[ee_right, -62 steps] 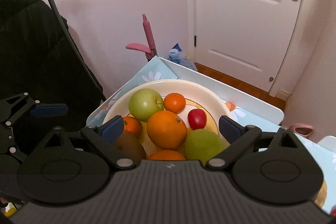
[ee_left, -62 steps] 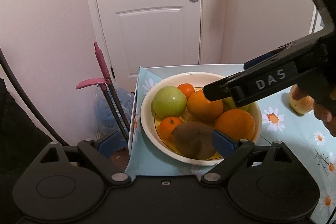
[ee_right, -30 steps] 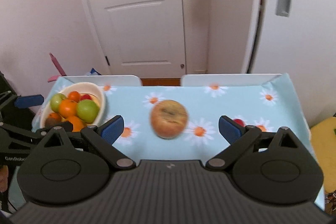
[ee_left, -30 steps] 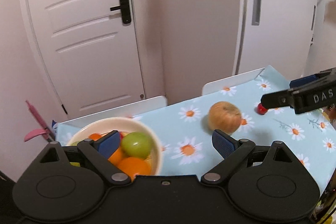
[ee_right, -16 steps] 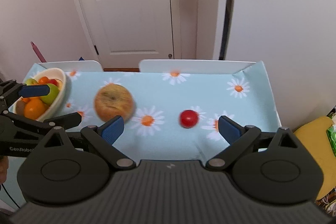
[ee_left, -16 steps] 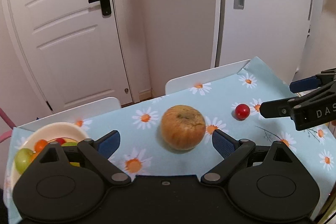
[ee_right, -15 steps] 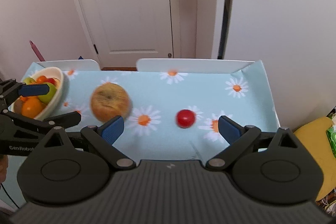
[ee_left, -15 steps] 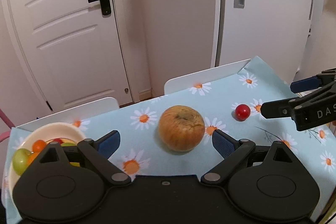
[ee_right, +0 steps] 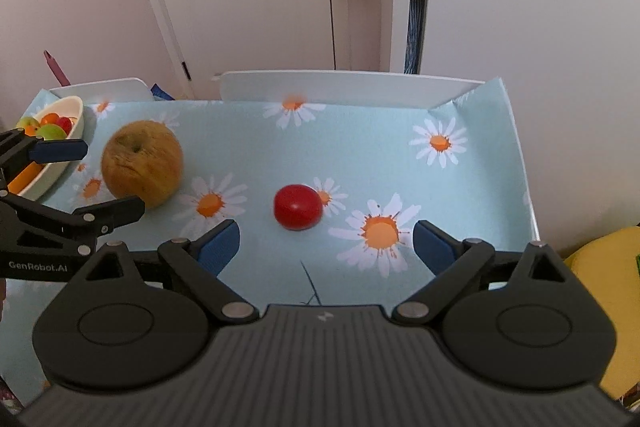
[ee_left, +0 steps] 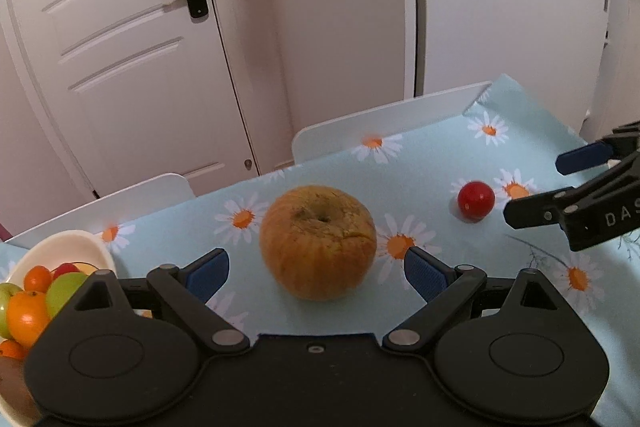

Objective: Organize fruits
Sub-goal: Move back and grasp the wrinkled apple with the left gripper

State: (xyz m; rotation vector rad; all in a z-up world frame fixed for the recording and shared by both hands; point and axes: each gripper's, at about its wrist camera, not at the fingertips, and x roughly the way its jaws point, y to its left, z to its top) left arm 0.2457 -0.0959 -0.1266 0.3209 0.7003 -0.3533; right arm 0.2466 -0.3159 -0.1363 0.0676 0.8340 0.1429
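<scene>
A big brownish-yellow apple [ee_left: 318, 241] lies on the daisy tablecloth, just ahead of my open, empty left gripper [ee_left: 316, 273]; it also shows in the right wrist view [ee_right: 142, 163]. A small red fruit [ee_right: 298, 207] lies just ahead of my open, empty right gripper [ee_right: 326, 247]; it shows in the left wrist view [ee_left: 476, 199] too. A cream bowl [ee_left: 80, 247] of oranges and green apples stands at the table's left end, also in the right wrist view [ee_right: 70, 107].
The table's white raised edge [ee_right: 340, 83] runs along the far side, with a white door [ee_left: 120, 47] and wall behind. A yellow object [ee_right: 600, 287] sits beyond the table's right edge. The blue daisy tablecloth [ee_right: 360, 147] covers the table.
Both grippers swung right from the bowl. The left gripper now faces the big apple closer up. The right gripper now faces the small red fruit and has come nearer to it.
</scene>
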